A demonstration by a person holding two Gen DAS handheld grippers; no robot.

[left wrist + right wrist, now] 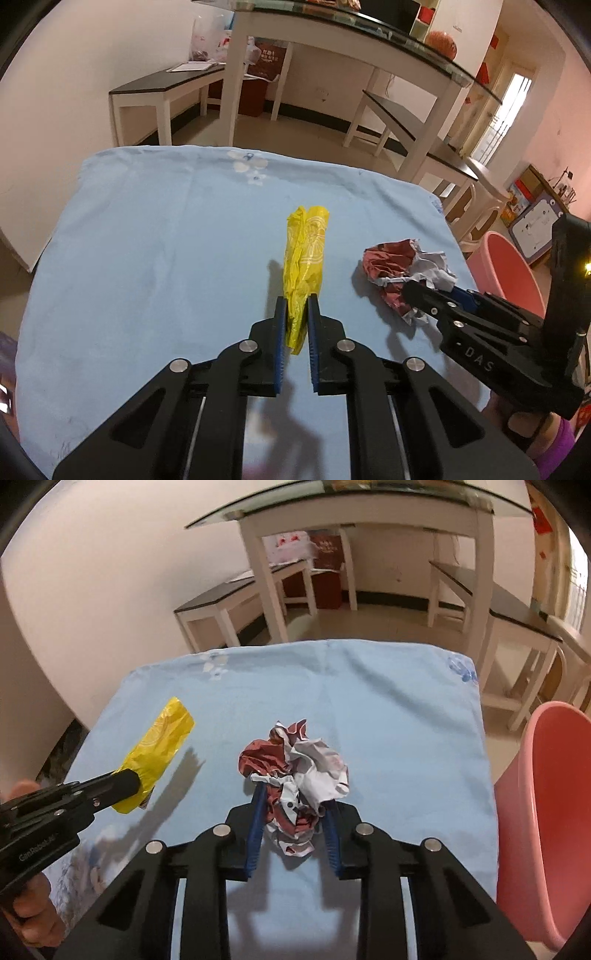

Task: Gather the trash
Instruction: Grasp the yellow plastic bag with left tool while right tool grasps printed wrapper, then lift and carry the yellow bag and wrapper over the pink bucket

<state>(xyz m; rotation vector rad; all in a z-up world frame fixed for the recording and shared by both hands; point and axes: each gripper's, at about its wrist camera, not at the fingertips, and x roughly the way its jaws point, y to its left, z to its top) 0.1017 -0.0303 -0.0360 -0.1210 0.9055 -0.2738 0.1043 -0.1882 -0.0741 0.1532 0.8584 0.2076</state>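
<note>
Left hand-held gripper point(295, 314) pinching yellow plastic wrapper point(304, 254), right hand-held gripper point(295, 805) clamping crumpled red-and-white paper point(295, 771), blue-clothed desk point(388, 720), pink bin point(546, 812) beside.

I am in a home's dining area: a glass-topped dining table point(369, 40) with white legs, matching dark-topped benches point(162, 86), a pink plastic tub point(546, 794), shopping bags point(210, 40) by the wall, and a floral blue bedsheet point(147, 240) covering my work surface.
</note>
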